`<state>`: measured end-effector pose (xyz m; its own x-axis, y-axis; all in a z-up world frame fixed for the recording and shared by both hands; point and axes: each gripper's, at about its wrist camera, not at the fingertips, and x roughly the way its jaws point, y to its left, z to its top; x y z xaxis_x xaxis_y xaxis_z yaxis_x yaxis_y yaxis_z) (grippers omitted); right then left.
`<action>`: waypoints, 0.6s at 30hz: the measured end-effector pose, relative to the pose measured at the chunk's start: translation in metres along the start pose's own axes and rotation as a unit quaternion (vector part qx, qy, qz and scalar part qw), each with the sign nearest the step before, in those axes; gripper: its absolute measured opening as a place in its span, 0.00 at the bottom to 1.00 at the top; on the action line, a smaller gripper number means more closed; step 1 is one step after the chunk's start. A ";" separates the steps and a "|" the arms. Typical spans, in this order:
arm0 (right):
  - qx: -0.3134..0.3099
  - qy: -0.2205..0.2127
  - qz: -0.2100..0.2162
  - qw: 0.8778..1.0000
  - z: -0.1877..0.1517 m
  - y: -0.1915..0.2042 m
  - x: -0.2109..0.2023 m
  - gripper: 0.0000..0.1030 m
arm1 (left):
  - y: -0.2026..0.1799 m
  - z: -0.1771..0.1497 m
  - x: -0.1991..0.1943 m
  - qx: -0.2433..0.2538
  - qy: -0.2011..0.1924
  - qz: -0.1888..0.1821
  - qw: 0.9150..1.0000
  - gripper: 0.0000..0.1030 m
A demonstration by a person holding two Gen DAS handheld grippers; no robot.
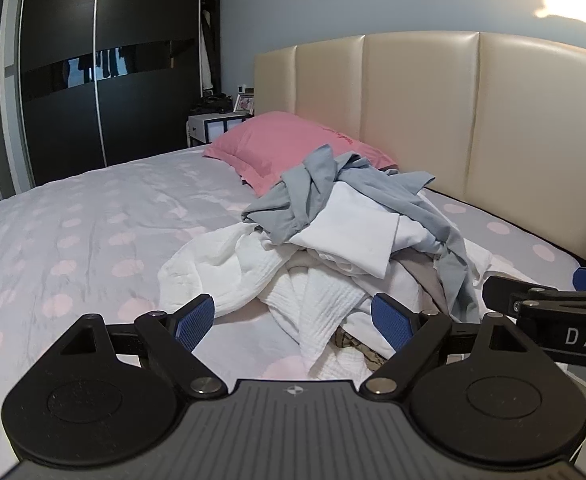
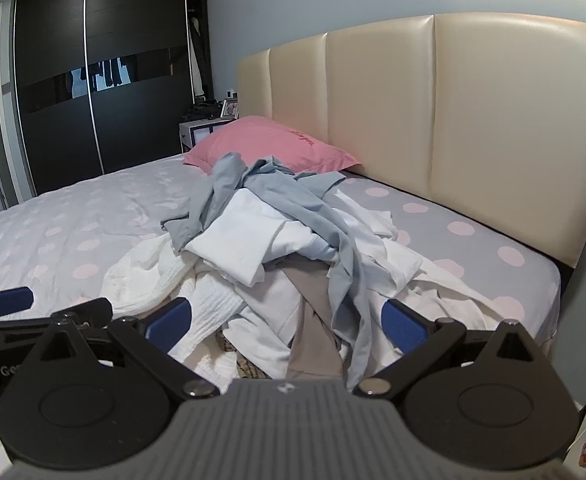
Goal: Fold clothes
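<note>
Both grippers black with round pivot discs; blue ribbed fingers; grey ridged bodies; silver screws.

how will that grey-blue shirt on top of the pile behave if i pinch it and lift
The grey-blue shirt will probably hang limp: it already drapes in loose folds. Its long strand trails down the clothes pile, so it may drag the white garment along.

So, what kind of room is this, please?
Most likely a home bedroom: a bed with a padded headboard and pink pillow, a dark sliding wardrobe, and unfolded clothes piled on the polka-dot sheet.
</note>
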<state>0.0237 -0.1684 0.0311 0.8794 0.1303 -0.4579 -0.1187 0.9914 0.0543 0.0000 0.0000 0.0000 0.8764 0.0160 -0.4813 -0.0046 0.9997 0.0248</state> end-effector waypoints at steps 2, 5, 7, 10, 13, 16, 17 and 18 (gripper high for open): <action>0.001 -0.001 0.001 1.000 0.000 0.000 0.001 0.99 | 0.000 0.000 0.000 -0.002 -0.001 -0.002 1.000 0.84; 0.002 -0.002 0.003 1.000 -0.001 0.000 0.002 0.99 | 0.001 -0.001 -0.004 -0.002 0.000 -0.005 1.000 0.84; 0.003 -0.003 0.005 1.000 -0.001 0.000 0.002 0.99 | 0.002 -0.002 -0.002 -0.002 0.001 -0.004 1.000 0.84; 0.004 -0.004 0.006 1.000 -0.001 0.001 0.002 0.99 | 0.003 -0.001 -0.001 -0.004 0.005 -0.004 1.000 0.84; 0.005 -0.005 0.006 1.000 0.000 0.002 0.000 0.99 | 0.003 -0.001 0.001 -0.002 0.011 -0.001 1.000 0.84; 0.005 -0.005 0.005 1.000 0.001 0.003 -0.002 0.99 | 0.001 -0.001 0.001 -0.002 0.015 0.001 1.000 0.84; 0.005 -0.005 0.005 1.000 0.001 0.003 -0.002 0.99 | 0.001 -0.001 0.000 -0.003 0.016 0.001 1.000 0.84; 0.005 -0.006 0.005 1.000 0.001 0.003 -0.003 0.99 | 0.001 -0.001 0.000 -0.003 0.018 0.001 1.000 0.84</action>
<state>0.0212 -0.1656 0.0336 0.8833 0.1408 -0.4472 -0.1231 0.9900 0.0687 -0.0002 0.0013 -0.0013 0.8589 0.0181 -0.5119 -0.0088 0.9998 0.0205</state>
